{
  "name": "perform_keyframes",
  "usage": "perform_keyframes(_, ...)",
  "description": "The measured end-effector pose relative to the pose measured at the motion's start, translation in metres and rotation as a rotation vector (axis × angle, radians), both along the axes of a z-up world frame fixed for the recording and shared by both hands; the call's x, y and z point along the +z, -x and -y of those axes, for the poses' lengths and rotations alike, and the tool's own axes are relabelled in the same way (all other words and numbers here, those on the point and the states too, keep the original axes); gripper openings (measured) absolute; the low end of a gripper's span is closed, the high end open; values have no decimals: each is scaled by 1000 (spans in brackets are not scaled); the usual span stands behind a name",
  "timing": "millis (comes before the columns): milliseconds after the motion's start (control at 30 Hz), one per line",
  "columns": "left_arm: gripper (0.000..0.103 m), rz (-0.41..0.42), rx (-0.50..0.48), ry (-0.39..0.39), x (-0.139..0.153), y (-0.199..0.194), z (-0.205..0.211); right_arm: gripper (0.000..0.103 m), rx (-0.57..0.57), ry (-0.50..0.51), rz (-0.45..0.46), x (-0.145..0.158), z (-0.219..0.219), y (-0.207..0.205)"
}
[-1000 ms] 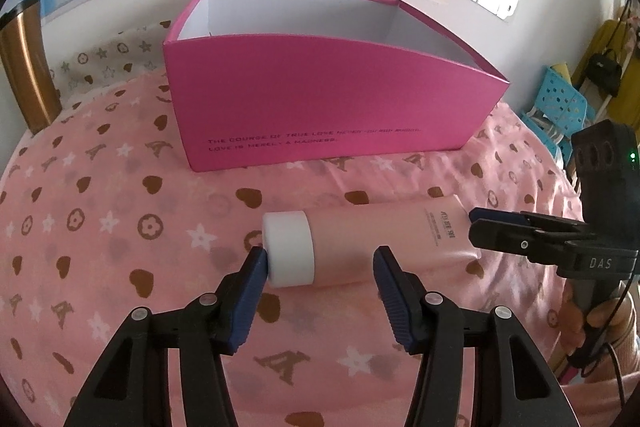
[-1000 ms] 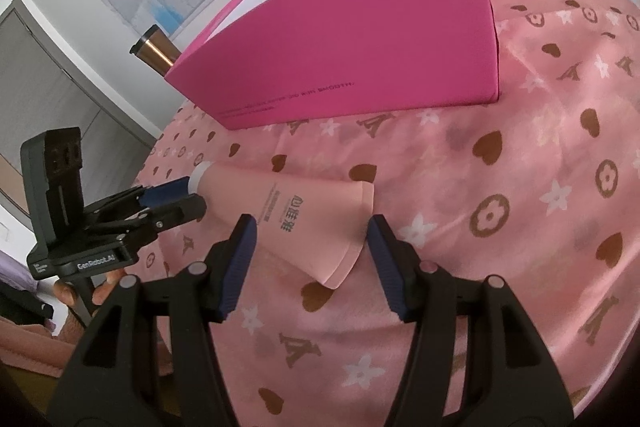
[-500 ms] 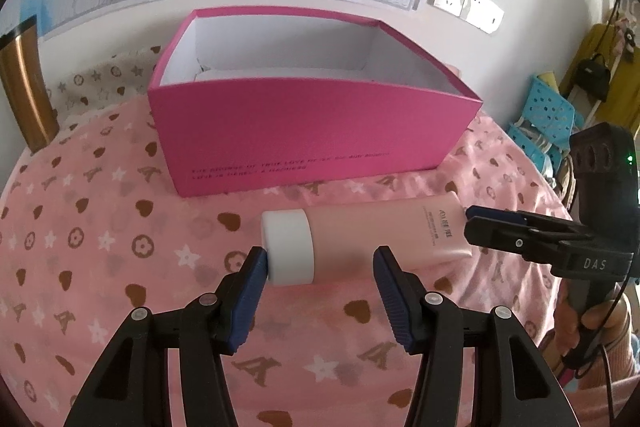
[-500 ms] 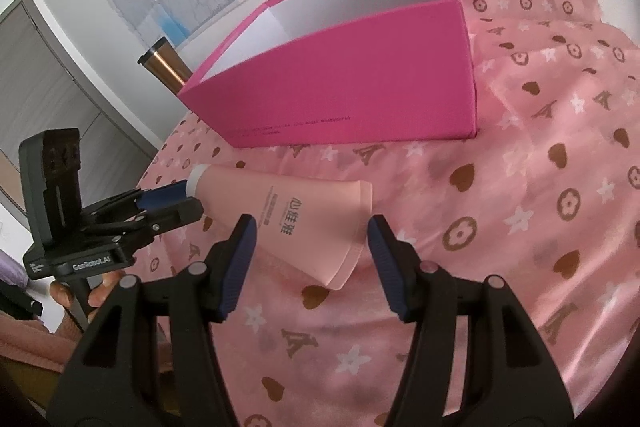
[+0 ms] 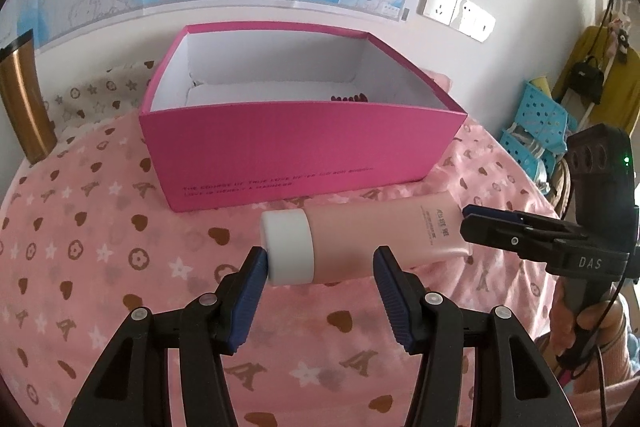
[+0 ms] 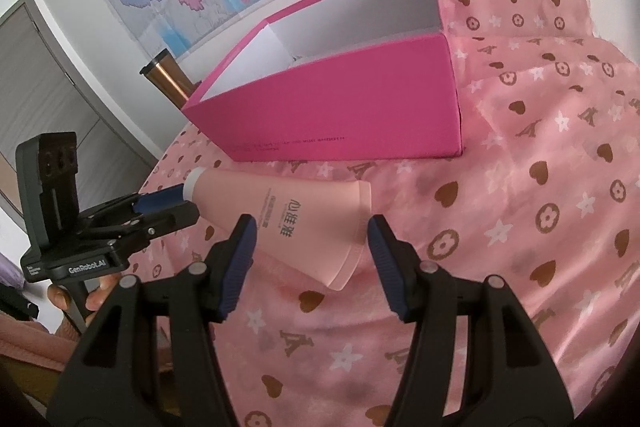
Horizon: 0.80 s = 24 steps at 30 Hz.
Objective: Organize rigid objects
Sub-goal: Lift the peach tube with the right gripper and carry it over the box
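The pink cosmetic tube (image 5: 384,239) lies on the patterned cloth (image 5: 100,227) just near of the magenta box (image 5: 300,151), both the left gripper (image 5: 320,263) and right gripper (image 6: 310,237) spread around it; it looks light, smooth and squeezable, best taken at its stiff white cap (image 5: 288,247).

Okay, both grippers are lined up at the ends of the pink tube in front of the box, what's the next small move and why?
Probably close both grippers. The left gripper straddles the white cap and the right gripper the flat end of the tube, jaws open on both. The tube lies on the cloth, outside the pink box, so it needs gripping before lifting.
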<state>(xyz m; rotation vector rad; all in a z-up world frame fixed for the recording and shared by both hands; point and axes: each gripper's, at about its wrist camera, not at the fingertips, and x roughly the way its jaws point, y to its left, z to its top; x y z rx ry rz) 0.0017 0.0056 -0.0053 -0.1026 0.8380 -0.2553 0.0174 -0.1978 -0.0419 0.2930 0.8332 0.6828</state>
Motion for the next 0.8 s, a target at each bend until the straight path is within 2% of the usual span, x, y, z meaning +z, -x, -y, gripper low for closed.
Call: perform_keyframes(800, 55, 50, -1, 6, 16, -2, 6, 60, -16, 5, 58, 18, 6, 0)
